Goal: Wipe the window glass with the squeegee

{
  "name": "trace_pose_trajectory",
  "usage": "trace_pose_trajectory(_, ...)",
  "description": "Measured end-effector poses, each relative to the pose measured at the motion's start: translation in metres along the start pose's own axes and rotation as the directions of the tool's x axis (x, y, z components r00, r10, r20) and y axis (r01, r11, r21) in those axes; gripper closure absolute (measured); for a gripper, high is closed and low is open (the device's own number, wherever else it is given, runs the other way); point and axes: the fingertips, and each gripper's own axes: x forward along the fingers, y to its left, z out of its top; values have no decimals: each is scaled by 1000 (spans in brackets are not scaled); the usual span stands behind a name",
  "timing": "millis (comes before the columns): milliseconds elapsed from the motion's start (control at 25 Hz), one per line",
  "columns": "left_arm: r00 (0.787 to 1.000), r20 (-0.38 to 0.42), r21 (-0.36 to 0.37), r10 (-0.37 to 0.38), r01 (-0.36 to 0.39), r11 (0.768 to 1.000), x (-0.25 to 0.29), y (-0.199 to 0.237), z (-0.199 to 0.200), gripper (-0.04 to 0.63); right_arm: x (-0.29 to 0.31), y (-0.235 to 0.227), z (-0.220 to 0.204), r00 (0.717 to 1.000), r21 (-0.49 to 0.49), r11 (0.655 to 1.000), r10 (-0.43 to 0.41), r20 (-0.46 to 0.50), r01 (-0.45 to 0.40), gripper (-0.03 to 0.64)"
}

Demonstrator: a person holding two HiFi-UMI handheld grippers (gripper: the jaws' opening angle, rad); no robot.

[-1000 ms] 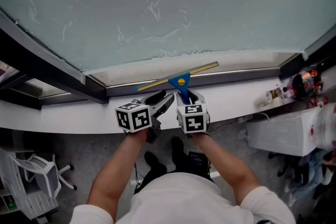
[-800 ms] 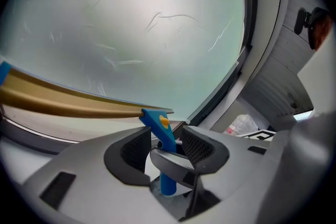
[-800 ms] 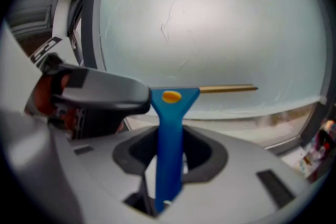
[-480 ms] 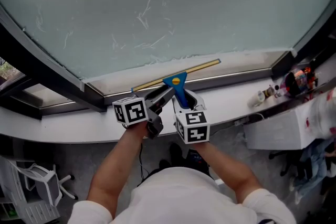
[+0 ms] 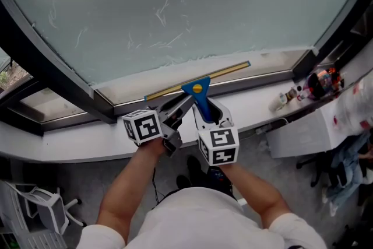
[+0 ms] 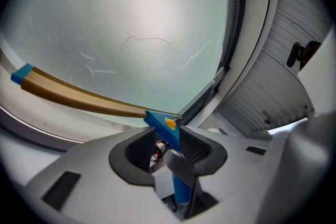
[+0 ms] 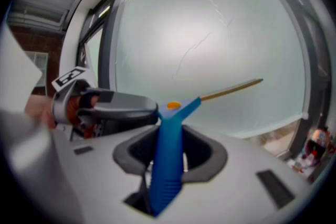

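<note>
The squeegee (image 5: 198, 89) has a blue handle and a brass blade, and it is raised at the bottom edge of the frosted, streaked window glass (image 5: 175, 9). My right gripper (image 5: 208, 111) is shut on the handle (image 7: 168, 155), which stands up between its jaws. My left gripper (image 5: 180, 103) reaches in from the left at the handle's neck. Its jaws have just been closing and still stand wide. The blue handle (image 6: 167, 131) is between them, with a gap showing beside it. The blade (image 6: 79, 94) runs off to the left.
A dark window frame bar (image 5: 52, 67) slants down the left. The white sill (image 5: 70, 140) runs under the glass. Bottles and small items (image 5: 317, 83) crowd the sill's right end above a white table (image 5: 303, 131). A white chair (image 5: 35, 207) stands on the floor at the left.
Both grippers and the squeegee have risen from the sill towards the glass. The left gripper's jaws have drawn in around the handle's neck.
</note>
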Motion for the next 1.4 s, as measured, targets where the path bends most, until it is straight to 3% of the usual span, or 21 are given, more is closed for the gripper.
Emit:
trace_pose_trajectory(240,997,13,53,-72,71,996,-7,-34,-6,439,-32,-7,13,998,27,999,-24,50,22,472)
trace_pose_trajectory(440,995,-6,120,-103,103,987,-13,-56,-12,439,-51,-36,20,994,55,994,-100,40,98,472)
trace_pose_trajectory(600,994,-4,166,-108,107,980,-14,-63,-8,439,-56,-65,24,988,107,982,-156,11,154,472)
trace_pose_trajectory(800,995,-2,229,-99,97,969,-4,-73,-4,439,-57,-104,35,989,184,972,-146,-10,146,472)
trace_pose_trajectory(1200,998,64,431,-18,-11,902,79,-91,17,439,-45,-217,59,992,176,977,-123,-9,122,472)
trace_pose_trajectory(1400,991,131,493,15,-79,867,142,-105,36,439,-32,-282,97,997,150,986,-76,22,72,472)
